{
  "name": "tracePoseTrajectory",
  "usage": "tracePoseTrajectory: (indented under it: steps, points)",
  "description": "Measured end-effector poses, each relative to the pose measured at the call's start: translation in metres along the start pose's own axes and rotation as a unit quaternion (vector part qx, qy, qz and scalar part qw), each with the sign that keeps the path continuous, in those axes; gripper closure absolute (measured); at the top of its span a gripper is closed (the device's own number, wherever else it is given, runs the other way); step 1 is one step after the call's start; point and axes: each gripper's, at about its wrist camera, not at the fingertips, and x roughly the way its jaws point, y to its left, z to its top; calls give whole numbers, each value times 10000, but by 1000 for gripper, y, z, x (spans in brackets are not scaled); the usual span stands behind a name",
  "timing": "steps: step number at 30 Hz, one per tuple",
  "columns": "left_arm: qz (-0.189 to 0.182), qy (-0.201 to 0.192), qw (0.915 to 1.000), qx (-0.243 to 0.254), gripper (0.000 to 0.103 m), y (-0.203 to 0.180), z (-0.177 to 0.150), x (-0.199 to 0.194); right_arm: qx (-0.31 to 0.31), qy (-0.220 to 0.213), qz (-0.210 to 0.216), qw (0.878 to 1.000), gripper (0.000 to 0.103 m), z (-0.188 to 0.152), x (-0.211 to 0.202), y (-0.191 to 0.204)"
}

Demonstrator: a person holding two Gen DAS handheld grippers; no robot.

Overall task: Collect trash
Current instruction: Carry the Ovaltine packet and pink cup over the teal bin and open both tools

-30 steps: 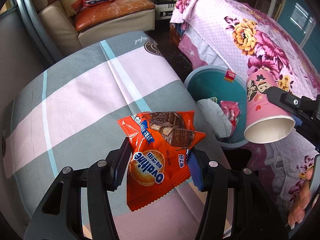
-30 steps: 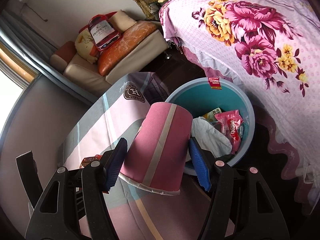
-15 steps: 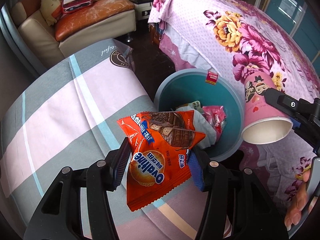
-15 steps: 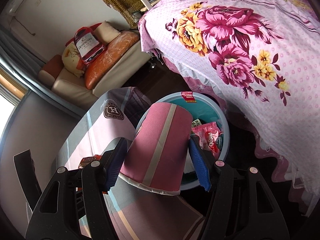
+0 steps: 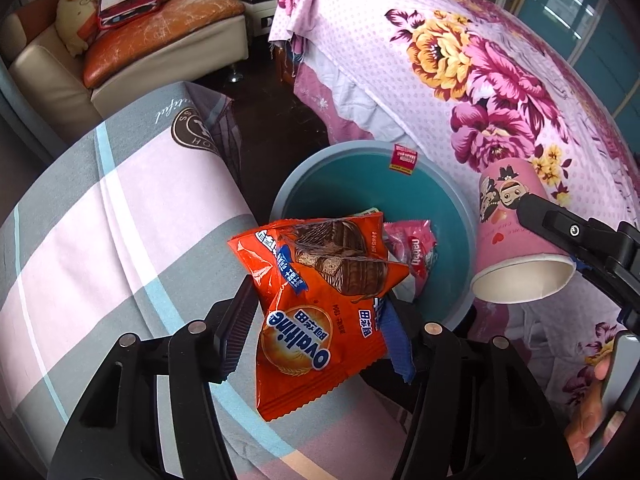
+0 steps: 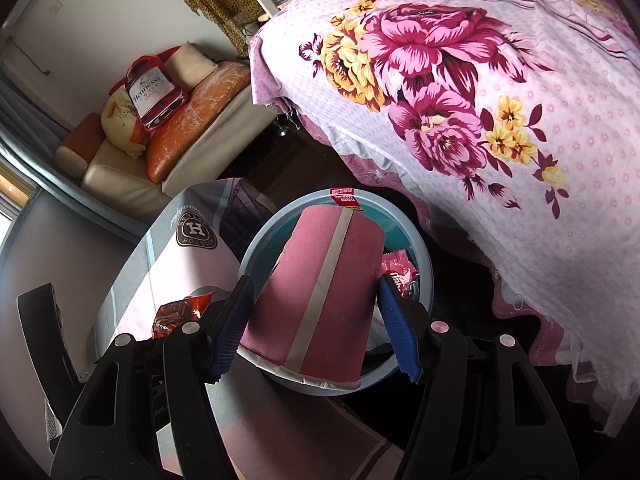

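A: Left gripper (image 5: 316,332)?
B: Jaws just eased wider; crinkled orange foil snack packet (image 5: 320,304) between them, left pad clear of it.
A: Right gripper (image 6: 316,328)?
B: Clamped on upturned pink paper cup (image 6: 320,300).
A: Beyond?
B: Round teal plastic bin (image 5: 436,200), wrappers inside, beside floral bedspread (image 5: 500,80).

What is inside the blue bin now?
Inside the blue bin a pink-red snack wrapper lies on something white. The orange Ovaltine packet and the pink cup cover the rest.

Dark floor (image 5: 276,120) between floral bed (image 5: 500,92) and cream sofa (image 5: 168,44) (orange cushions).
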Motion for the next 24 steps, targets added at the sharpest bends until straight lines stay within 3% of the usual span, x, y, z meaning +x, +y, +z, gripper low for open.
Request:
tracePoseTrajectory:
  steps: [3, 7, 19, 24]
  points:
    - [-43, 10, 10000, -22, 33, -1, 4, 5, 24, -17, -80, 10000, 42, 2, 1, -3]
    - [-173, -6, 9997, -170, 9, 4, 7, 8, 43, 3, -161, 9999, 42, 4, 4, -5]
    - [-137, 42, 9995, -273, 8, 19, -4, 9, -88, 186, -245, 9995, 41, 1, 22, 10]
    - [-144, -29, 9994, -328, 8, 25, -11, 1, -183, 337, -255, 9989, 31, -4, 30, 20]
